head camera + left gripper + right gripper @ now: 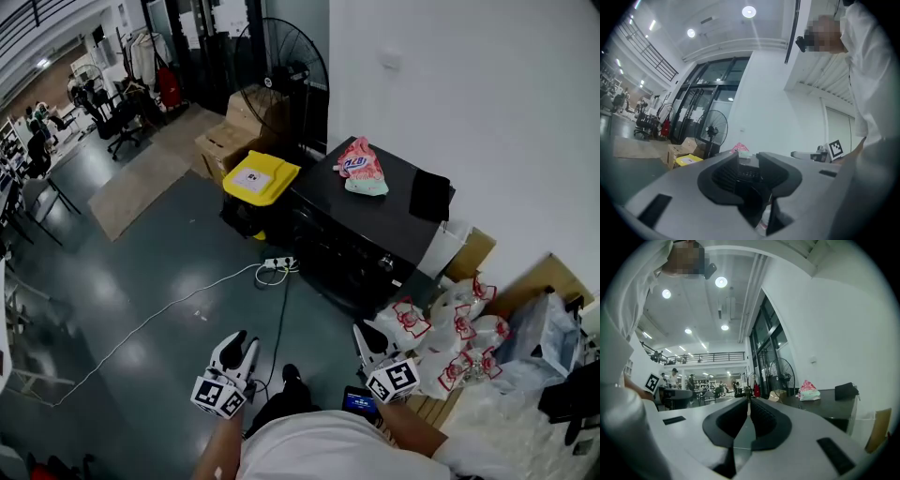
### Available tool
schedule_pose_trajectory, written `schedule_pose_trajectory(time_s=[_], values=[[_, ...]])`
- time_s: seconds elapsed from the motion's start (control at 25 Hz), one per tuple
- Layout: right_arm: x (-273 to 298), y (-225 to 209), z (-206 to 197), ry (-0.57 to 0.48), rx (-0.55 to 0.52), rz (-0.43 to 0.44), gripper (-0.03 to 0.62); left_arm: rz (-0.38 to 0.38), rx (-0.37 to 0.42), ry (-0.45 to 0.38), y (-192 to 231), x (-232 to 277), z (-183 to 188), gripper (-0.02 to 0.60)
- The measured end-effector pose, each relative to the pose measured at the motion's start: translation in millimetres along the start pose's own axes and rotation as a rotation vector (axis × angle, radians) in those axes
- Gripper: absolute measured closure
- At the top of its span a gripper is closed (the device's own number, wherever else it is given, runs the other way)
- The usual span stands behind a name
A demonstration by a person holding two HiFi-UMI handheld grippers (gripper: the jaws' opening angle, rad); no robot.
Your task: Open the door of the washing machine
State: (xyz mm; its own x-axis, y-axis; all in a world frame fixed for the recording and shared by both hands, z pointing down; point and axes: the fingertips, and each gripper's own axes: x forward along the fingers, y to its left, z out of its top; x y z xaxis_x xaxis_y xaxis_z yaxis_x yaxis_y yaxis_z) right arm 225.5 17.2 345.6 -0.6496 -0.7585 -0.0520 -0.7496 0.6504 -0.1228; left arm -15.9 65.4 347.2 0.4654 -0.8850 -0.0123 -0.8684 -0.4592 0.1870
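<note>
The 2 fingers (719,178) of your left gripper (747,161) are spread on nothing, those of your right gripper (749,404) pressed together, and the black washing machine (375,202) stands well apart, far right by the wall (469,84); its door is likely rigid and latched, so grab its handle edge, too dark to find yet.

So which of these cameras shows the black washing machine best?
The head view: the whole washing machine shows from above, top and front, with a pink bag on it. The right gripper view catches only its top, side-on. The left gripper view shows just a dark patch of it beyond the left gripper.
</note>
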Motion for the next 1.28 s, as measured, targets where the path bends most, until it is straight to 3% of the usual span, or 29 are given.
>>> schedule_pose_trajectory(time_s=[0.48,0.72,1.28], values=[[128.5,-28.6,30.2,-0.014,-0.042,-0.043,0.553,-0.059,0.013,0.001,111.4,92.0,31.5,0.454],[175.8,-33.8,24.0,-0.016,-0.077,-0.092,0.553,-0.132,-0.009,0.032,158.5,125.5,21.2,0.454],[264.4,-98.9,-3.6,0.026,-0.035,-0.126,0.553,-0.222,0.0,0.089,217.0,232.6,14.0,0.454]])
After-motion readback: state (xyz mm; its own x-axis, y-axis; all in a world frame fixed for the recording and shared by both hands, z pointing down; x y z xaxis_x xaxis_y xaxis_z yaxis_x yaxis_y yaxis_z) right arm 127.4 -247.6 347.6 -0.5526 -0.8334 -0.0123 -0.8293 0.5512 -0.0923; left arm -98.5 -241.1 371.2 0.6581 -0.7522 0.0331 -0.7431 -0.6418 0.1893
